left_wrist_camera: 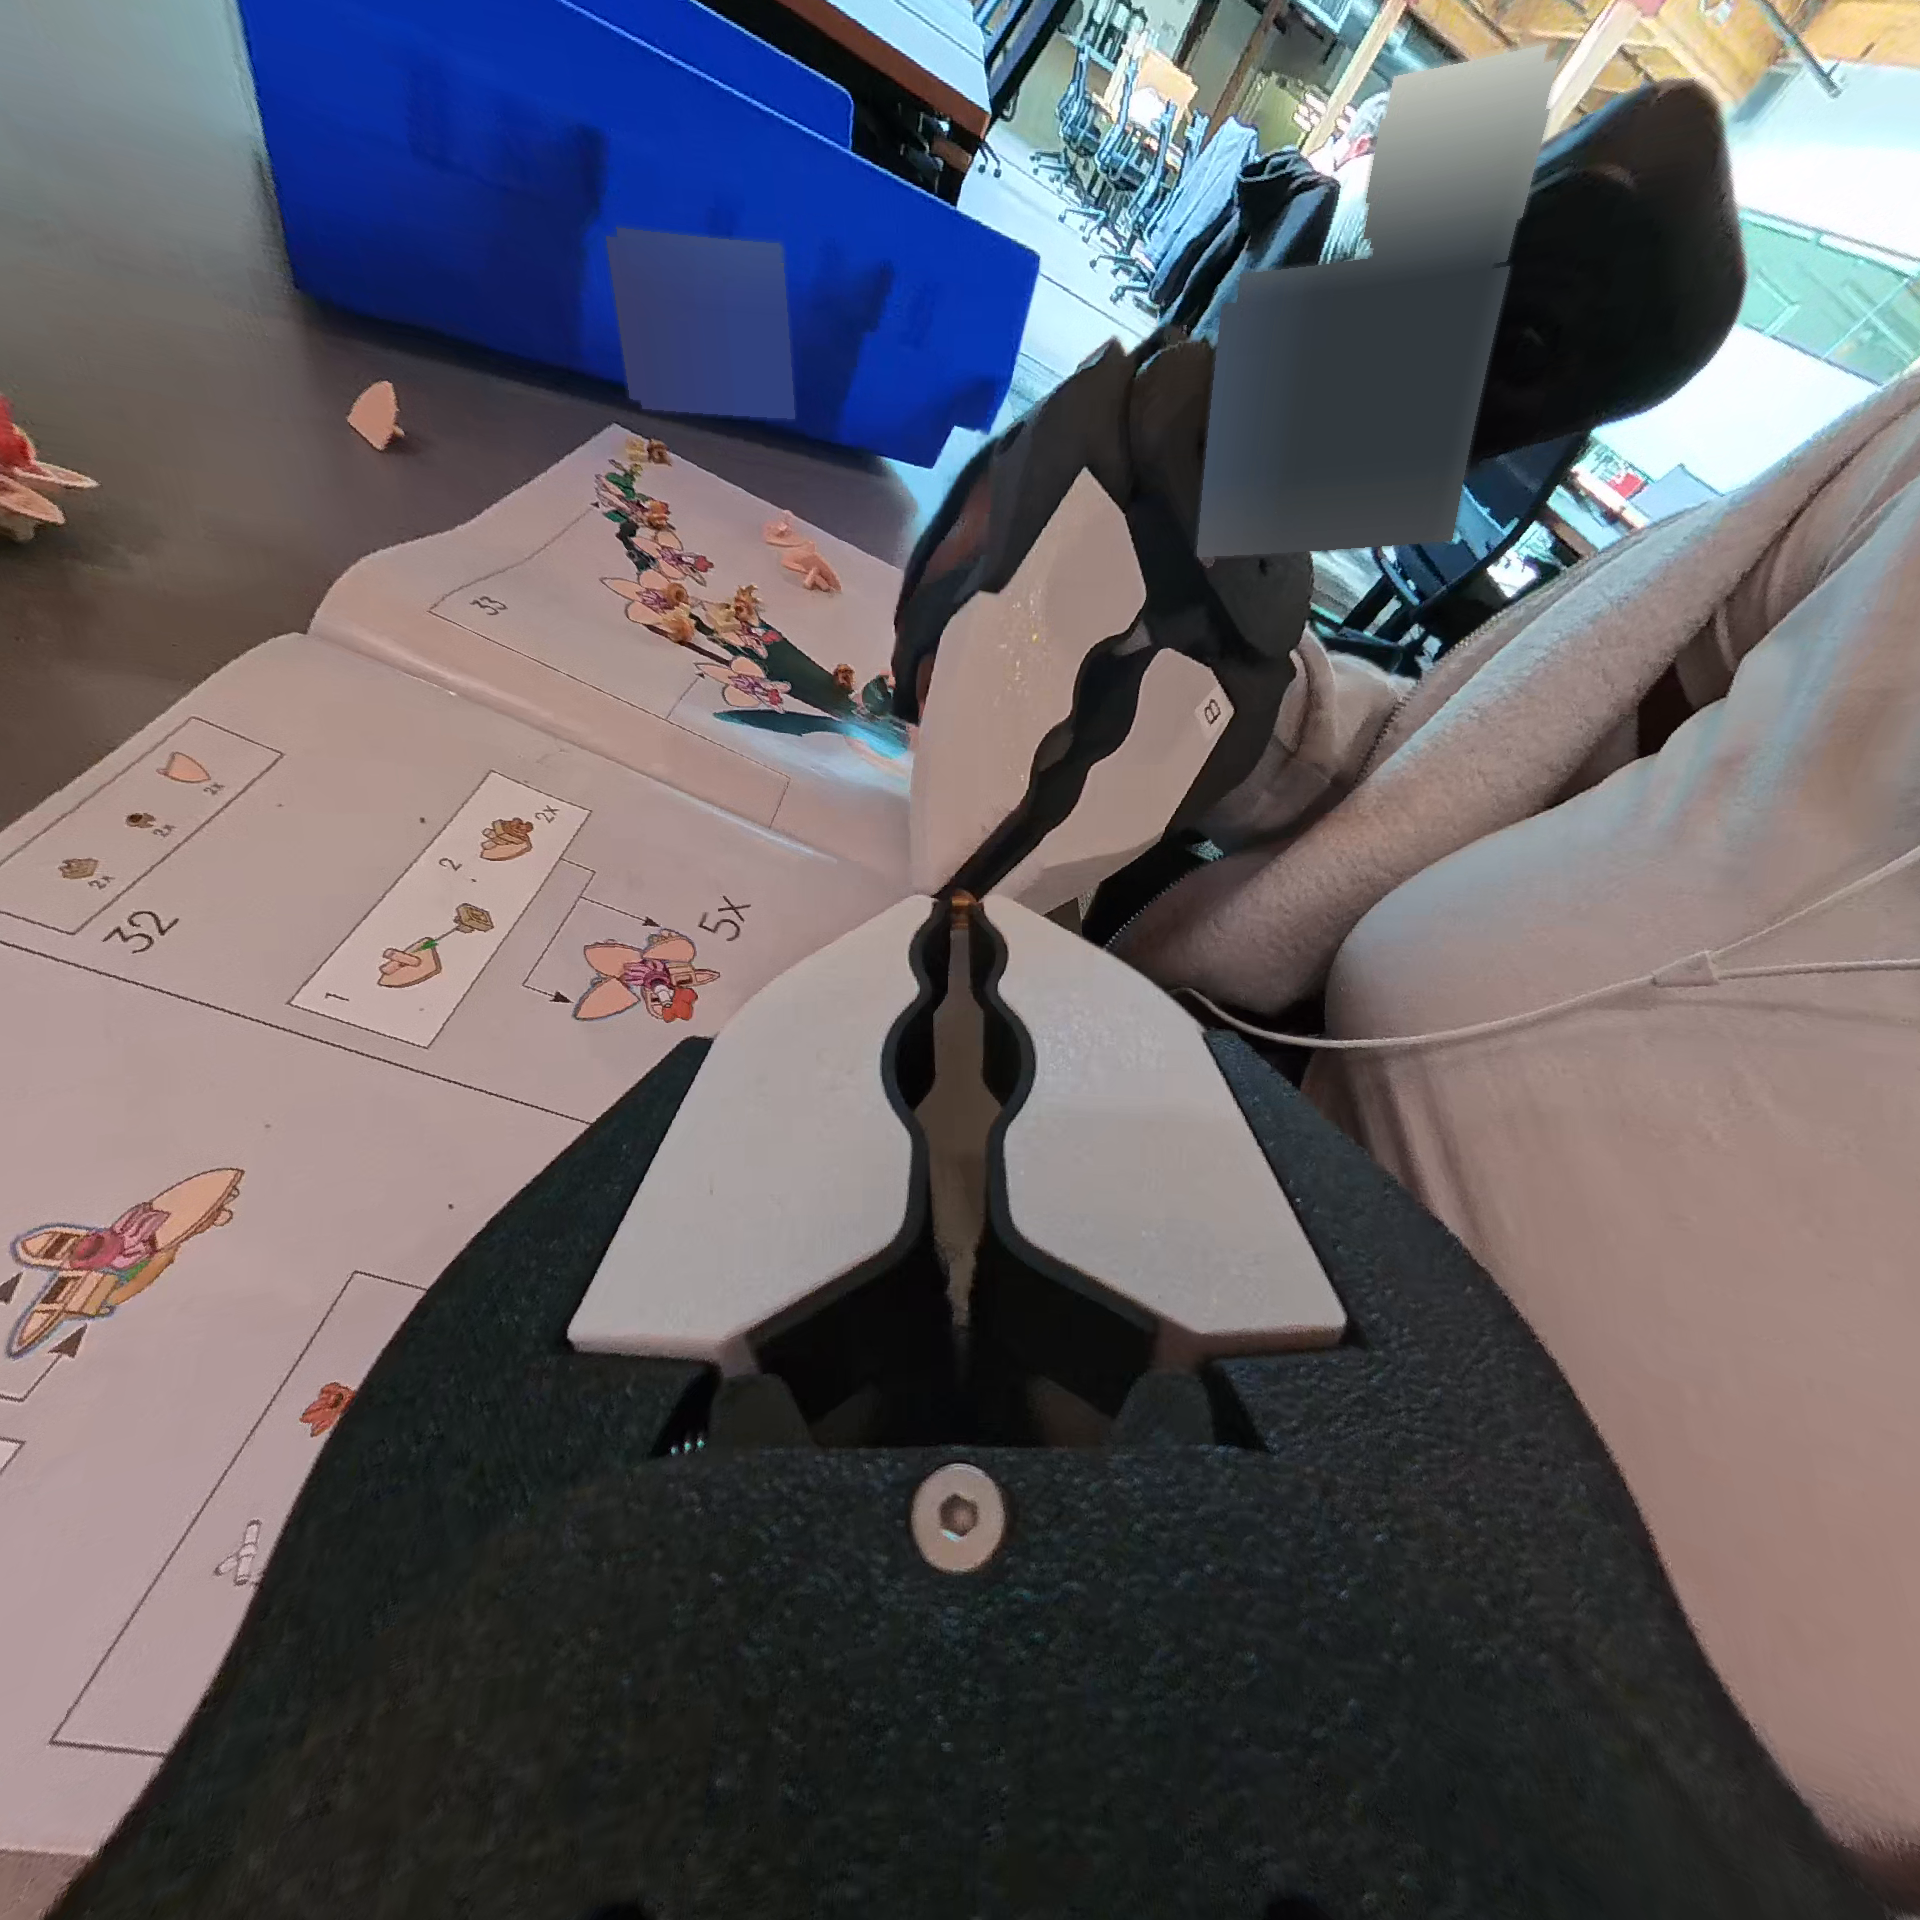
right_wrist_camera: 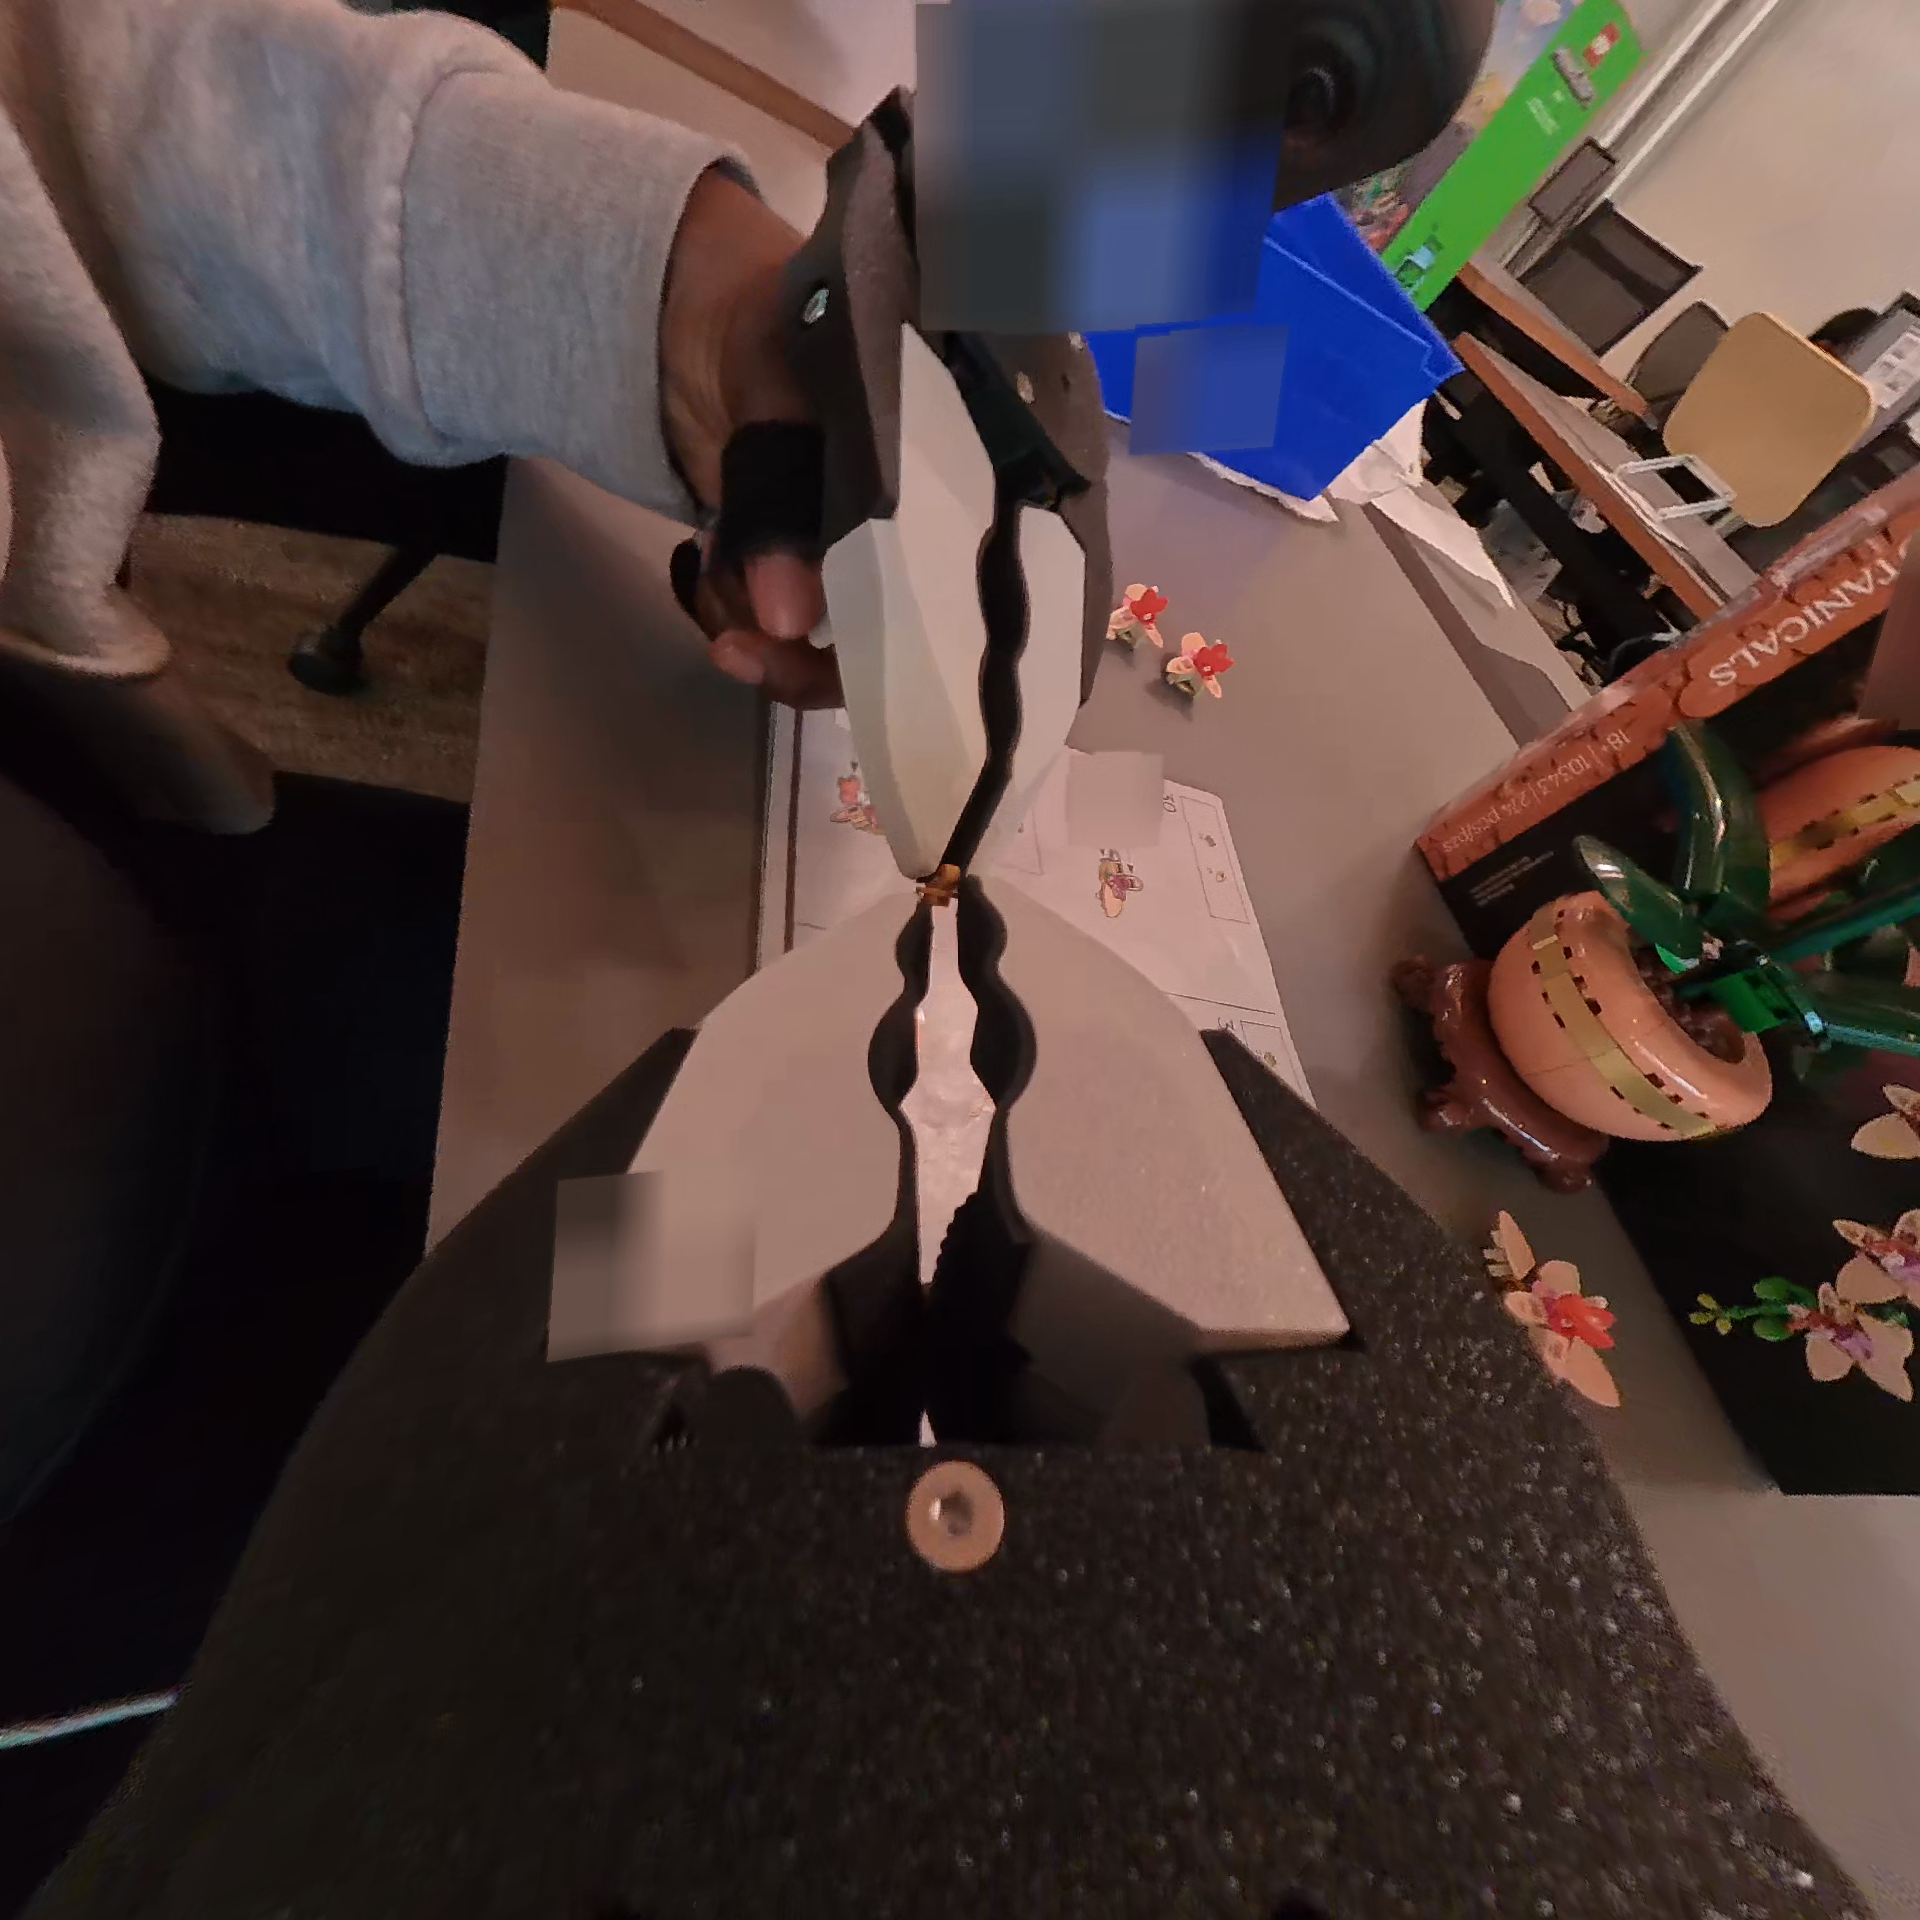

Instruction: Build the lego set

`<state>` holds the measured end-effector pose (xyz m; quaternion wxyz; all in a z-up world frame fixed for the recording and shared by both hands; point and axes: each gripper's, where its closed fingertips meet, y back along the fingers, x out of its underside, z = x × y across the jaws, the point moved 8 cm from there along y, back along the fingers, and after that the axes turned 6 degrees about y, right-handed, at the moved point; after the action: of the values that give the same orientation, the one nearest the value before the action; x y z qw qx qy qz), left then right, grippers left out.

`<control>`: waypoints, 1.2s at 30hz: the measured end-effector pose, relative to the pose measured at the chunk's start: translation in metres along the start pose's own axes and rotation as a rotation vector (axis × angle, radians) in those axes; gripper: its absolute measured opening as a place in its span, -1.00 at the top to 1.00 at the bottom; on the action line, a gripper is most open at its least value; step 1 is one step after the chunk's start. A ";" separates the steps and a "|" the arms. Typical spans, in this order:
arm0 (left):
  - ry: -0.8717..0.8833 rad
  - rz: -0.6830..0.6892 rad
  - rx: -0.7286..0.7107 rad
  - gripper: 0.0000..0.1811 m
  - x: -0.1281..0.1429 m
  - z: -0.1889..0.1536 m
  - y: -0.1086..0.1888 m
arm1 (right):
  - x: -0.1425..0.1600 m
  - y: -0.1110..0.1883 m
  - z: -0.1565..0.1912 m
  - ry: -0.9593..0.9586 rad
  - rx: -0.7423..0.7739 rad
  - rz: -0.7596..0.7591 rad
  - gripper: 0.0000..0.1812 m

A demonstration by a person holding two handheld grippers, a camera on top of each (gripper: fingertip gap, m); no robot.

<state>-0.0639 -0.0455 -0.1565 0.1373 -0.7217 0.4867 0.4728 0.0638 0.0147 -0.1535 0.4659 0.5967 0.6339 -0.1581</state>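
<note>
Two grippers (left_wrist_camera: pixel 961 902), one booklet (left_wrist_camera: pixel 312 1039) (three loose flowers (right_wrist_camera: pixel 1558 1320))

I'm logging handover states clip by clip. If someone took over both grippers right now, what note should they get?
Left gripper: shut on the tan stud, tip to tip with the right gripper.
Right gripper: shut on the same tiny piece; both pinch it in the air above the manual.
Things: loose petals on the far page, one petal on the table, pot with green stems to the right.
Done: three red-centred flowers lie on the table.
Left: finish this small join, then fit it to a petal, probably as the open page shows; flowers are not yet on the stems.
</note>
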 end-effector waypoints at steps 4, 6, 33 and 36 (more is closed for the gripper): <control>0.012 -0.030 -0.007 0.96 -0.002 0.002 0.002 | 0.002 -0.002 -0.002 -0.057 0.041 -0.025 0.95; 0.017 -0.038 -0.007 0.94 -0.002 0.003 0.002 | 0.003 -0.002 -0.003 -0.081 0.062 -0.042 0.95; 0.091 -0.294 0.113 0.89 -0.014 0.002 0.008 | -0.004 0.001 -0.011 -0.360 0.238 -0.319 0.94; 0.087 -0.308 0.113 0.93 -0.015 0.002 0.008 | -0.004 0.001 -0.010 -0.354 0.242 -0.316 0.95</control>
<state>-0.0729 -0.0400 -0.1431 0.2275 -0.7986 0.4016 0.3864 0.0599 0.0197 -0.1448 0.4643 0.5047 0.6042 -0.4057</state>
